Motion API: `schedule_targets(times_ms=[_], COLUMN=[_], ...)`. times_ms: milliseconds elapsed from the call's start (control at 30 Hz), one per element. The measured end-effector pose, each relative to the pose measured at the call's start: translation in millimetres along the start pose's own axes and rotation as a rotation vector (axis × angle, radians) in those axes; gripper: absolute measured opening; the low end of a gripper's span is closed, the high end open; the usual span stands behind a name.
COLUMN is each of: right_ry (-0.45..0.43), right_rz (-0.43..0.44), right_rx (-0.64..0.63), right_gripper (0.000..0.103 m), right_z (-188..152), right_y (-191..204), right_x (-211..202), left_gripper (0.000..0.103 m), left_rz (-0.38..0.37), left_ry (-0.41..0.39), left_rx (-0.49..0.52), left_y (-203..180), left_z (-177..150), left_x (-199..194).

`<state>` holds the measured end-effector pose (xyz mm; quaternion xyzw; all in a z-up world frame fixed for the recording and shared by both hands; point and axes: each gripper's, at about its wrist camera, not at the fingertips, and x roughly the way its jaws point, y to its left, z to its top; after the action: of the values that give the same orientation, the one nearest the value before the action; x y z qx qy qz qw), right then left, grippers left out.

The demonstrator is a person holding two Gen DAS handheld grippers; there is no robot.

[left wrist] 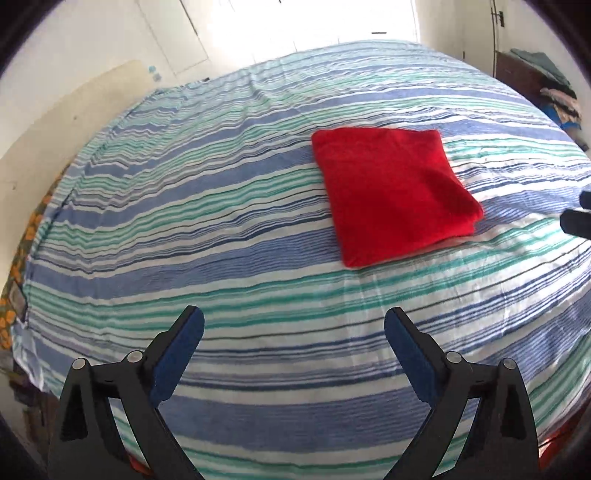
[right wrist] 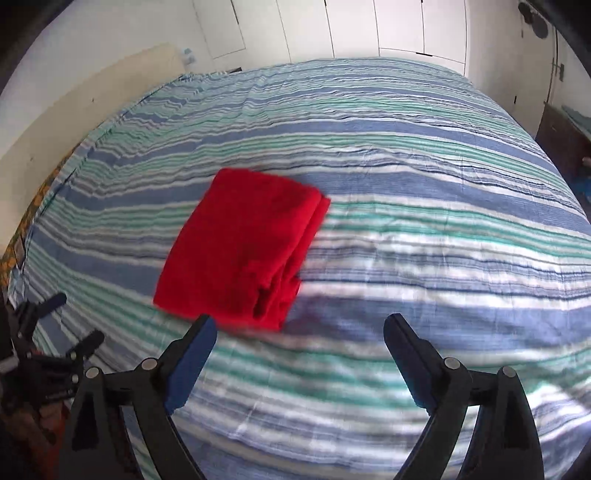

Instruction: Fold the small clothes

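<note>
A red cloth (left wrist: pixel 391 195) lies folded into a neat square on the striped bedspread (left wrist: pixel 221 221). In the right wrist view the same red cloth (right wrist: pixel 243 243) sits left of centre, its layered edges facing right. My left gripper (left wrist: pixel 293 325) hovers over the bed, nearer to me than the cloth, its jaws wide apart with nothing between them. My right gripper (right wrist: pixel 299 328) stands open too, just short of the cloth's near corner, holding nothing. The left gripper (right wrist: pixel 62 325) also shows at the left edge of the right wrist view, and the right gripper's tips (left wrist: pixel 578 218) at the right edge of the left wrist view.
The bed with its blue, green and white striped cover (right wrist: pixel 406 184) fills both views. A pale headboard (right wrist: pixel 92 96) runs along the left. White cupboard doors (right wrist: pixel 399 26) stand behind the bed. Stacked fabrics on dark furniture (left wrist: pixel 546 85) sit at the far right.
</note>
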<state>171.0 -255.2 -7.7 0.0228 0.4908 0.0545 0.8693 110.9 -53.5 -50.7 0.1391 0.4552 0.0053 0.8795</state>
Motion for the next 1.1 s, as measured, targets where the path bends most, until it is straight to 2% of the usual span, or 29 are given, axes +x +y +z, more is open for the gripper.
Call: schedule_targets(times_ms=[133,300,533,633,800,967,1100], right_ry=[0.019,0.032,0.05,0.06,0.086,0.103,0.107], right_rz=[-0.056,-0.084,-0.115,-0.125,-0.121,-0.118,-0.123], right_rx=[-0.003,-0.04,-0.107,-0.114,-0.119,-0.113,-0.109], right_gripper=[0.091,0.091,0.092,0.095,0.097,0.097,0.097], right_z=[-48,-80,-95,-98,-106,-113,-116], right_y=[30,59,86,94,102,102,99], right_x=[-36,-68,-97,-105,-106,-101,-101], left_gripper=[0.099,0.099,0.099,0.099,0.099,0.099,0.099], left_rz=[-0.098,-0.081,-0.096,-0.096,-0.138,-0.135,-0.171], left_ry=[0.09,0.07,0.115,0.118,0.138,0.139,0.142], left_rx=[-0.056,-0.054,-0.077,-0.069,-0.059,-0.055,-0.071], left_y=[11,14,24,26,26,24,26], left_z=[-20,-36,-47,-53,-59,-62,-63], left_x=[-24,-50,-67,-75,-81,-82,-83])
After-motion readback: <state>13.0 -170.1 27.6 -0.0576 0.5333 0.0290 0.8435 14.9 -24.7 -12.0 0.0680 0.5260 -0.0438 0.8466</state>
